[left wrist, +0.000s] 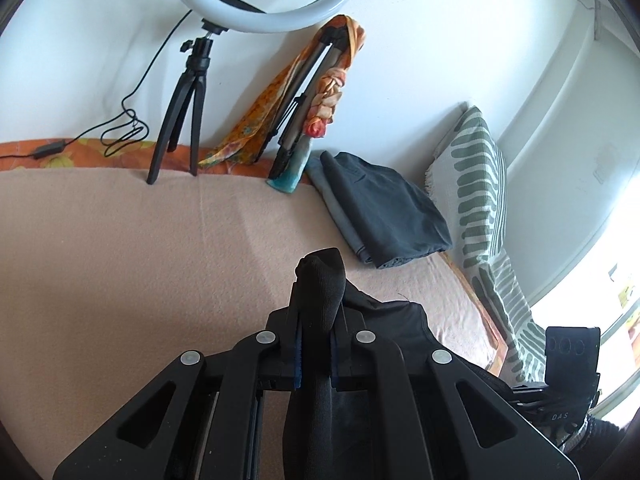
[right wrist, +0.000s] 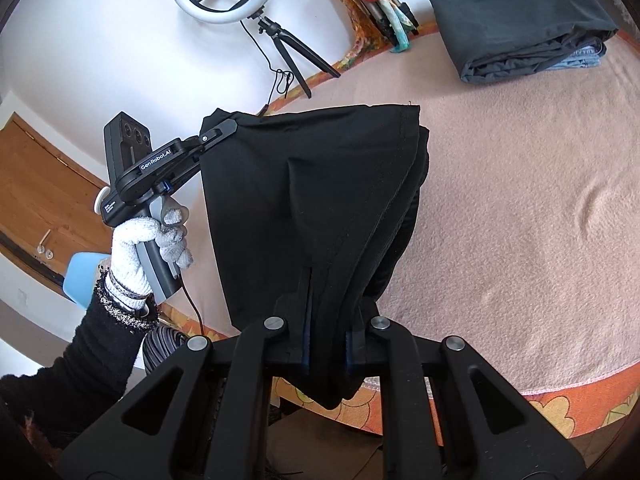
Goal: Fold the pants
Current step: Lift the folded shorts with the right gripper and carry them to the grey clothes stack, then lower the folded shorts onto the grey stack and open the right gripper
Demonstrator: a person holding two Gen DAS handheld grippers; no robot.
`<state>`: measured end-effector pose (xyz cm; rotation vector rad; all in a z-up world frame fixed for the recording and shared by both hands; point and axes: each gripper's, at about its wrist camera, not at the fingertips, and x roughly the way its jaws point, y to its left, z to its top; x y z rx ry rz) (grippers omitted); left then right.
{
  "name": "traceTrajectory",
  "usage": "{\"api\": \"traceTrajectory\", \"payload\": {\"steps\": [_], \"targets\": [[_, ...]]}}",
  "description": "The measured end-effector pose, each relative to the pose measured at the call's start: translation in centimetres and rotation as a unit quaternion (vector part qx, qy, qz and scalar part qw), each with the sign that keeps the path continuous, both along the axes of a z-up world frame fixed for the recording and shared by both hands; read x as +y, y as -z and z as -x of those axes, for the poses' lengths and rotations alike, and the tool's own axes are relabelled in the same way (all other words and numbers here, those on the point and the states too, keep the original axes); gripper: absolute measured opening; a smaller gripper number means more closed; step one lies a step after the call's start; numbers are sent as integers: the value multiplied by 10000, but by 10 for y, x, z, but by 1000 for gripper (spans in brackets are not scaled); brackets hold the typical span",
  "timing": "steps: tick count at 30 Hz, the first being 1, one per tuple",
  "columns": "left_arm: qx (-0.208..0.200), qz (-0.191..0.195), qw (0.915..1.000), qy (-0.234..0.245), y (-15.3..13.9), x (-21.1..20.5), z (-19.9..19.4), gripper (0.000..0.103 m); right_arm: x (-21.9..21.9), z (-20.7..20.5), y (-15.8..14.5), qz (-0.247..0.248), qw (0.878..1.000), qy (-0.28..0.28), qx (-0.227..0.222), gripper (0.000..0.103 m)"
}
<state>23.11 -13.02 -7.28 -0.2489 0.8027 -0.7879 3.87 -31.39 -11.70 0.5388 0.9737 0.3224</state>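
Pink blanket (right wrist: 520, 200) covers the bed by a white wall (left wrist: 100, 40); black pants (right wrist: 320, 200) hang above it, left gripper (left wrist: 316, 300) and right gripper (right wrist: 328, 328) each clamped on an edge.

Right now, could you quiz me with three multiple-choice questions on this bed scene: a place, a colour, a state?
1. Where does the folded stack of clothes lie?
A. on the floor
B. on the pink blanket near the wall
C. on a chair

2. What colour are the pants being held?
A. black
B. red
C. white

3. How do the left tongs and right tongs stand?
A. both open, empty
B. one open
C. both shut on the pants

Answers: 1 B, the stack rests on the blanket by the wall. 2 A, the cloth is black. 3 C, each pinches black cloth.
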Motion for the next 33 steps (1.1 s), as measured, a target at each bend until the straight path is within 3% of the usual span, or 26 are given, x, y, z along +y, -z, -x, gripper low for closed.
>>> {"api": "traceTrajectory", "payload": {"steps": [7,15,21,33], "targets": [[-358,58,9988,316,-40,-38,-7,7,-7,1,-5,256,9991,166,-281,12],[-755,176,9937,803,-82,-105,-14,7,-57,9,-43,635,9943,572,-638,12],[-1007,290,9887,1071,-96,-152,-35,7,-103,8,-67,1055,9869,900,-819,12],[-1282,625,9817,1264,-118,-243,-104,7,-186,-50,-100,2132,9638,1235,-1021,12]]}}
